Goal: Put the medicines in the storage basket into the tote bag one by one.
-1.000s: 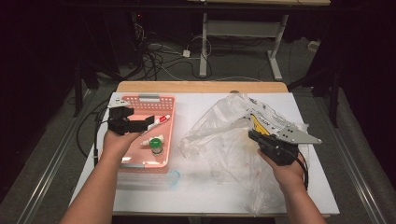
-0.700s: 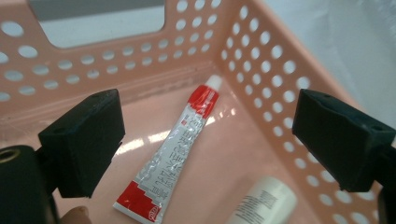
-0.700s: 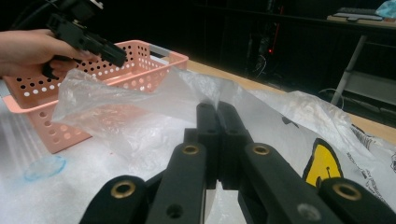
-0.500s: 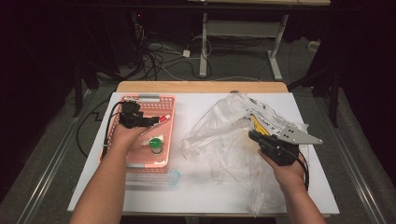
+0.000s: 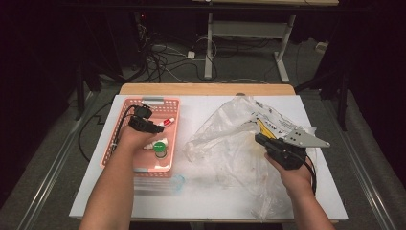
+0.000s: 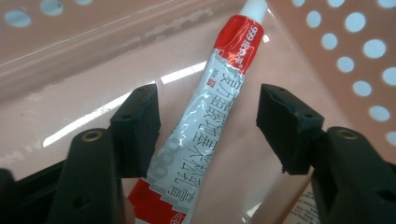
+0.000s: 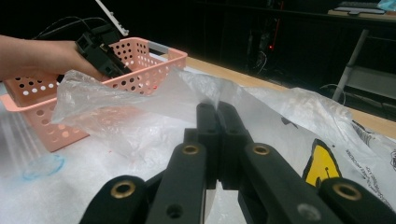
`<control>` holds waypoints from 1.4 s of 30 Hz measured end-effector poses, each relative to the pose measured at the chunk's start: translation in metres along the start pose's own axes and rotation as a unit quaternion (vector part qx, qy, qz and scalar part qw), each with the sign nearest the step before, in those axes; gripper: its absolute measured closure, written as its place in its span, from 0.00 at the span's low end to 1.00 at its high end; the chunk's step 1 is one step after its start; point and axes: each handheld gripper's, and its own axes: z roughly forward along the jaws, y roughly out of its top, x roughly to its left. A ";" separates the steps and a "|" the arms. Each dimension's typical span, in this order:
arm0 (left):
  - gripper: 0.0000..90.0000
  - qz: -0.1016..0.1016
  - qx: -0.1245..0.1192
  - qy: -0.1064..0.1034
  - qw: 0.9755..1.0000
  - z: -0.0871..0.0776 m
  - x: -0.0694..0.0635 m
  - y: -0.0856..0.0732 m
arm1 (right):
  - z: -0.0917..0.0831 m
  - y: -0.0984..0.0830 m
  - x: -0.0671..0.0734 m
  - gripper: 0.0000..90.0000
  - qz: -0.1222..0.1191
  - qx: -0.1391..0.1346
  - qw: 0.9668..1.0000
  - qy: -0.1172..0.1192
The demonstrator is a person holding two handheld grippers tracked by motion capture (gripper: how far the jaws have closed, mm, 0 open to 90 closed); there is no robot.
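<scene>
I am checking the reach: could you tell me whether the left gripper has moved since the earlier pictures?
Yes. The left gripper has moved rightward from the pink basket's left rim to over its middle.

A white table point(image 5: 119, 201) carries a pink basket point(image 5: 111, 143) and a clear plastic bag point(image 5: 225, 148).

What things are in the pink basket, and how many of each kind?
Red-and-silver tube: 1
White bottle with green cap: 1
Total in the pink basket: 2
</scene>
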 end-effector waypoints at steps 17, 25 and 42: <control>0.74 0.044 0.024 0.010 0.999 0.008 -0.013 0.004 | 0.001 -0.001 0.003 1.00 -0.006 0.006 1.000 0.004; 0.76 0.052 0.026 0.009 0.998 0.007 -0.014 0.004 | 0.001 0.000 0.004 1.00 -0.007 0.004 1.000 0.004; 0.76 0.045 -0.010 0.024 0.999 -0.027 -0.021 0.002 | -0.001 0.002 0.004 1.00 -0.010 0.000 1.000 0.002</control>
